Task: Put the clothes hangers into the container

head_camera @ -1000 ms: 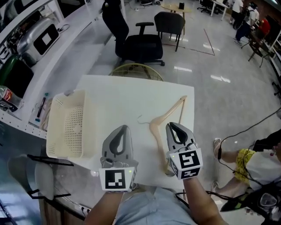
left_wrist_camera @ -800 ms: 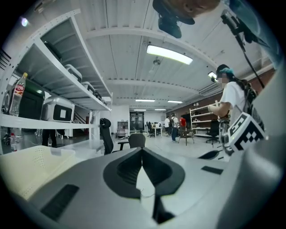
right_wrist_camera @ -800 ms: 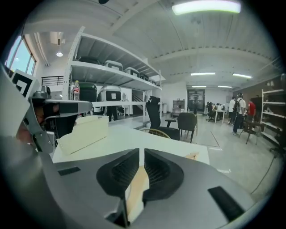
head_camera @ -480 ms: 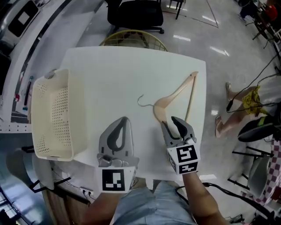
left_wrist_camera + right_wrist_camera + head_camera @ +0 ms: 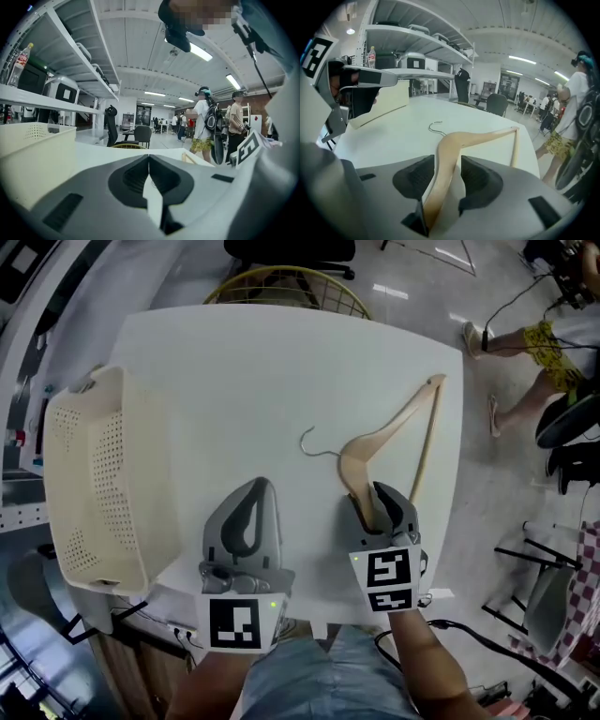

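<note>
The right gripper (image 5: pixel 377 502) has slid forward over the wooden hanger (image 5: pixel 389 432), whose near arm now lies between its opening jaws. At its nine o'clock is the left gripper (image 5: pixel 251 488), jaws together and empty. The hanger's hook points toward ten o'clock on the white table (image 5: pixel 253 362). The cream basket (image 5: pixel 70 486) stands at the table's nine o'clock edge.

1 hanger (image 5: pixel 395 430) end hides between opening jaws of the right gripper (image 5: pixel 378 500).

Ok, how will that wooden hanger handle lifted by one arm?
Probably stiff: the hanger looks solid wood. One arm sits between the opening jaws of the right gripper; gripped there, the far end would likely dip. Its smooth finish may slip.
</note>
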Motion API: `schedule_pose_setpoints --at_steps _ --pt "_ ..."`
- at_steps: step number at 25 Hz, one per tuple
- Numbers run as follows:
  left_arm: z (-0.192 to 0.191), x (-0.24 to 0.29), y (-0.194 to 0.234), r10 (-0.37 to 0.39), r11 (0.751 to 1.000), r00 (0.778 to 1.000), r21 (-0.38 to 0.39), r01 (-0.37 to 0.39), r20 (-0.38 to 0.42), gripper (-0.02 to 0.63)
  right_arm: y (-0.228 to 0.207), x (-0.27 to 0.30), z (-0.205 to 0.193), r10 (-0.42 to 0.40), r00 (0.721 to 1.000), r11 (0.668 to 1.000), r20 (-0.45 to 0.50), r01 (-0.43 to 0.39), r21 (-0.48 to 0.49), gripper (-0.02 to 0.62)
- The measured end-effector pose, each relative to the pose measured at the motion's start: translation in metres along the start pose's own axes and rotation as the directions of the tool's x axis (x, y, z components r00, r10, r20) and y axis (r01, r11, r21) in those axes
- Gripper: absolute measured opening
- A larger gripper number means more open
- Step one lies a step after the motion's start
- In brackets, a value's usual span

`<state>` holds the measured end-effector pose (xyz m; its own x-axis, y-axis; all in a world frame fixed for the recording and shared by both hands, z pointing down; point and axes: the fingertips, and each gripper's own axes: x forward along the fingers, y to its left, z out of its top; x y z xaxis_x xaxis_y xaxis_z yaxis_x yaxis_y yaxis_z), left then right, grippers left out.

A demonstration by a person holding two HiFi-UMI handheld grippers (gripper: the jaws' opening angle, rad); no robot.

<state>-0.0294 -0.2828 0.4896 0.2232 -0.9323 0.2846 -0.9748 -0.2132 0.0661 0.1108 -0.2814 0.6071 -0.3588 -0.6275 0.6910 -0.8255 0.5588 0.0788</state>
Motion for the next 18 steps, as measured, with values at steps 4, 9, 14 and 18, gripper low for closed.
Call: schedule_pose_setpoints --at_steps 4,9,14,18 --pt "-0.006 0.004 0.005 -0.001 1.000 1.000 -0.013 0.001 -0.014 0.012 0.001 0.005 -0.004 0.026 0.997 0.999 -0.069 -0.023 0.050 0.165" --pt "-0.010 0.010 0.011 -0.004 1.000 1.000 -0.023 0.003 -0.026 0.012 0.000 0.007 -0.005 0.062 0.993 0.993 -0.101 -0.051 0.108 0.143" --pt "-0.009 0.013 0.012 -0.005 1.000 1.000 -0.025 0.005 -0.023 0.012 -0.004 0.008 -0.006 0.045 0.994 0.991 -0.101 -0.031 0.130 0.127" --pt "-0.004 0.010 0.010 -0.001 1.000 1.000 -0.020 0.000 -0.016 0.012 -0.005 0.005 -0.001 0.049 0.996 0.990 -0.080 -0.037 0.138 0.125"
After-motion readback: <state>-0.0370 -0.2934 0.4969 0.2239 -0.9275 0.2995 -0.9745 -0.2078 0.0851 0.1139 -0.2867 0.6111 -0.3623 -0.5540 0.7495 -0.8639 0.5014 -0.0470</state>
